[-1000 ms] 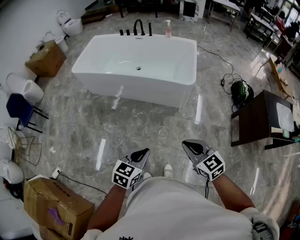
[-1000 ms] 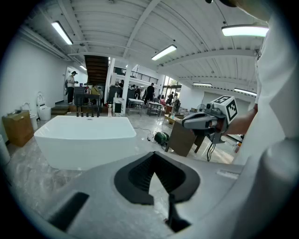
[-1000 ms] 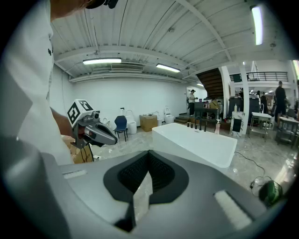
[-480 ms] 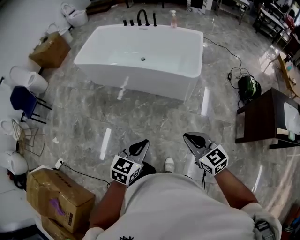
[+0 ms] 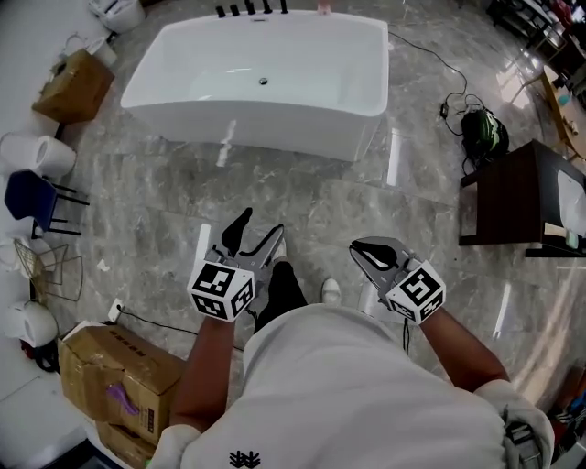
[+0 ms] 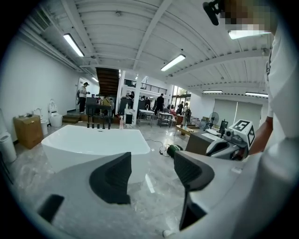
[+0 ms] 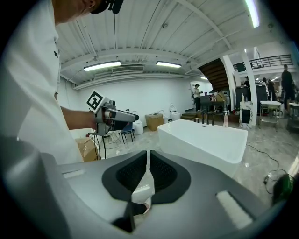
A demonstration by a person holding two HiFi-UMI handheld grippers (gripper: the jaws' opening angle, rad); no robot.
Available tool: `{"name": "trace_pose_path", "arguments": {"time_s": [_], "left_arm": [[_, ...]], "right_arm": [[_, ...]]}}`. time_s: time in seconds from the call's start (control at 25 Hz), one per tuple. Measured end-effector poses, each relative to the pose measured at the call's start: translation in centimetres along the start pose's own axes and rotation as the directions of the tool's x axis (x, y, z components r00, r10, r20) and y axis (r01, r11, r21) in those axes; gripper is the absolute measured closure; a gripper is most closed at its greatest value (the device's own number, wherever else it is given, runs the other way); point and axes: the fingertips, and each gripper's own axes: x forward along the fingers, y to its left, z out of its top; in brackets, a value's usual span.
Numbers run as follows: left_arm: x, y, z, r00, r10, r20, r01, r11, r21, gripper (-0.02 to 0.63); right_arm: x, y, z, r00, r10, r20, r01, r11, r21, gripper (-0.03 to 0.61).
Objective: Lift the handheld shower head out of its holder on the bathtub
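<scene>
The white bathtub [image 5: 265, 82] stands on the marble floor well ahead of me. A row of black fittings [image 5: 252, 9] lines its far rim; I cannot pick out the shower head among them. My left gripper [image 5: 256, 229] is held out over the floor, its jaws have just been opening and stand open with nothing between them. In its own view the pads [image 6: 112, 177] are wide apart, framing the tub [image 6: 93, 142]. My right gripper [image 5: 360, 249] is shut and empty, far short of the tub [image 7: 205, 140].
Cardboard boxes sit at the near left [image 5: 114, 389] and beside the tub [image 5: 71, 87]. A blue chair [image 5: 32, 197] and white ceramic pieces [image 5: 37, 156] line the left wall. A dark table [image 5: 526, 197] and a green-black device with cable [image 5: 482, 128] are at the right.
My left gripper has swung forward and its jaws have opened. The right gripper stays shut and has shifted slightly. The tub sits higher in the head view.
</scene>
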Motion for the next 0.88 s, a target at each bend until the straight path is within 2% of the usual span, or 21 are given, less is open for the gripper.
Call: {"name": "trace_pose_path", "arguments": {"time_s": [0.16,0.36,0.48,0.64,0.88], "left_arm": [[2.8,4.4,1.0,1.000,-0.027,0.010,0.027,1.000,-0.008,0.318],[5.5,11.3,3.2,0.998,-0.070,-0.004,0.070,0.998,-0.002,0.316],[7.1,15.1,5.4,0.995,-0.099,-0.010,0.099,0.995,0.031,0.316],[8.2,19.8,6.4,0.990,-0.132,-0.046,0.135,0.988,0.069,0.316],[9.8,24.9,7.0,0.986,-0.157,-0.055,0.160,0.985,0.067,0.316]], "right_arm": [[3.0,-2.3,1.7,0.998,-0.055,-0.013,0.055,0.998,0.006,0.538],[8.2,-5.1,5.7,0.991,-0.129,-0.023,0.129,0.992,-0.011,0.532],[12.0,-7.1,8.3,0.988,-0.154,-0.022,0.154,0.988,-0.011,0.532],[17.0,-8.3,11.0,0.985,-0.175,-0.015,0.174,0.985,-0.008,0.532],[21.8,-10.7,15.0,0.976,-0.219,0.012,0.219,0.975,-0.038,0.527]]}}
